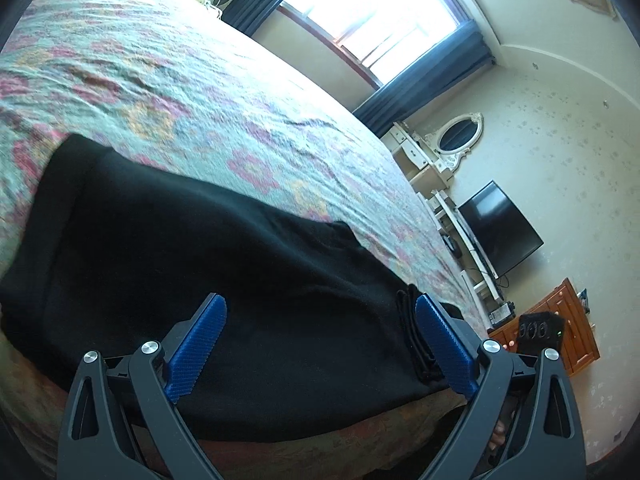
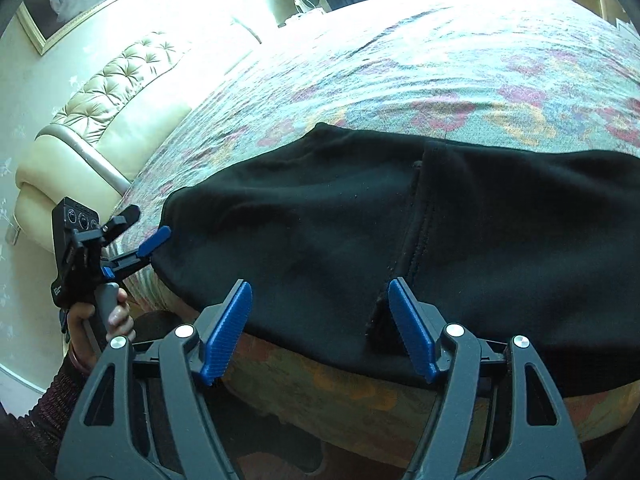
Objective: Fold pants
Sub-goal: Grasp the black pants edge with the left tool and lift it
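The black pants [image 1: 224, 264] lie flat along the near edge of the bed, also in the right wrist view [image 2: 400, 232]. A folded hem edge [image 2: 416, 216] crosses them, laid over the lower layer. My left gripper [image 1: 320, 344] is open, its blue pads over the pants' near edge, holding nothing. It also shows in the right wrist view [image 2: 138, 232] at the pants' left end. My right gripper [image 2: 320, 328] is open, its jaws astride the near edge beside the hem, empty. It shows in the left wrist view [image 1: 540, 336] at the right.
The bed has a floral cover [image 1: 180, 92] and a padded cream headboard [image 2: 100, 112]. Beyond the bed stand a TV [image 1: 500, 232], a white dresser with mirror [image 1: 448, 148] and a wooden drawer unit [image 1: 560, 332]. A window with dark curtains [image 1: 380, 12] is behind.
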Motion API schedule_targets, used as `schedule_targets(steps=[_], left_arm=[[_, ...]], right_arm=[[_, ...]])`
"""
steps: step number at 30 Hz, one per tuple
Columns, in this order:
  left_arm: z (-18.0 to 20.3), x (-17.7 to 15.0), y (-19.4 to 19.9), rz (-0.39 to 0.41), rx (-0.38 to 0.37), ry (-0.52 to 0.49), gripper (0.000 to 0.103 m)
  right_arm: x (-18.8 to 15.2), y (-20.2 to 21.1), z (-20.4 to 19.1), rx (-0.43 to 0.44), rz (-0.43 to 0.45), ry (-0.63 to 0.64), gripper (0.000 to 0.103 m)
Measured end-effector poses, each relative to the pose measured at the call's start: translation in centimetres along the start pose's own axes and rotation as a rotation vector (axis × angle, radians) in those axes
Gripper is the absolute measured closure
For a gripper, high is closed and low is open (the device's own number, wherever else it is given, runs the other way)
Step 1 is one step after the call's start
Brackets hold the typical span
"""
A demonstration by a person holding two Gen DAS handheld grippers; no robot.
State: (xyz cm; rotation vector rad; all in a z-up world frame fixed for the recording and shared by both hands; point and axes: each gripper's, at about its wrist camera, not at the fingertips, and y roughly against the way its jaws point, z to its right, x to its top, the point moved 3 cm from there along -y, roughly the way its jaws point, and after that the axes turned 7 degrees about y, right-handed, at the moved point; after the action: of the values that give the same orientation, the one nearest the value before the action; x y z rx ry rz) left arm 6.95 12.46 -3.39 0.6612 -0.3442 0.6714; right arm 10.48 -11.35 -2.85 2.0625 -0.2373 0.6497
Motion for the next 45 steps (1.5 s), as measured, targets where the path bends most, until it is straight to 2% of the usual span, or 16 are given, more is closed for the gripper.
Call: schedule_targets(steps=[3,5,9,13,17,20,25,31,32,34,35,36,40,45], left_arm=[[-3.2,3.2,3.4,0.031,0.007,0.056,0.009],[-5.7,5.2,4.5,0.017,0.019,0.109,0.009],[-11.5,7.7,4.6,-0.081,0.037,0.252,0.009],[-15.2,8.2,3.2,-0.207,0.023,0.34,0.009],[-14.7,8.5,1.8,-0.294,-0.058,0.313,0.009],[-13.7,7.9,0.0,-0.362,-0.026,0.241,0.009],[-12.0,7.3,-1.7,-0.391,-0.036,0.205,0.009],[-12.3,7.4,-1.8,-0.387,-0.033,0.193,0.009],[-12.4,7.7,-1.8,-0.387,-0.029,0.191,0.012],[-13.0,7.5,-1.4,-0.39,0.018,0.179,0.03],[-13.5,7.4,-1.3,-0.391,0.045,0.181,0.046],[-14.0,7.5,-1.2,-0.39,0.058,0.191,0.055],[-14.8,7.4,-0.6,-0.373,0.051,0.228,0.062],[-12.5,7.4,-0.1,-0.323,0.023,0.23,0.075]], right_arm=[[-0.6,-0.4,-0.4,0.021,-0.018,-0.003,0.032],[-0.9,-0.7,-0.8,0.035,-0.032,-0.001,0.032],[-1.4,-1.4,-1.2,0.055,-0.055,-0.007,0.032],[-1.6,-1.8,-1.6,0.051,-0.073,-0.003,0.032],[-1.7,-2.1,-1.6,0.048,-0.091,-0.002,0.032],[-1.9,-2.4,-1.8,0.054,-0.103,-0.004,0.032],[-1.8,-2.8,-2.5,0.061,-0.118,0.008,0.032],[-1.8,-3.1,-2.3,0.069,-0.127,-0.007,0.032],[-1.8,-3.1,-2.3,0.071,-0.128,-0.012,0.032],[-1.9,-3.0,-2.2,0.073,-0.128,-0.017,0.032],[-1.9,-3.0,-2.2,0.074,-0.128,-0.019,0.032],[-1.8,-3.0,-2.2,0.074,-0.128,-0.02,0.032],[-1.7,-3.1,-2.2,0.071,-0.13,-0.02,0.032],[-1.6,-3.0,-1.9,0.075,-0.127,-0.023,0.032]])
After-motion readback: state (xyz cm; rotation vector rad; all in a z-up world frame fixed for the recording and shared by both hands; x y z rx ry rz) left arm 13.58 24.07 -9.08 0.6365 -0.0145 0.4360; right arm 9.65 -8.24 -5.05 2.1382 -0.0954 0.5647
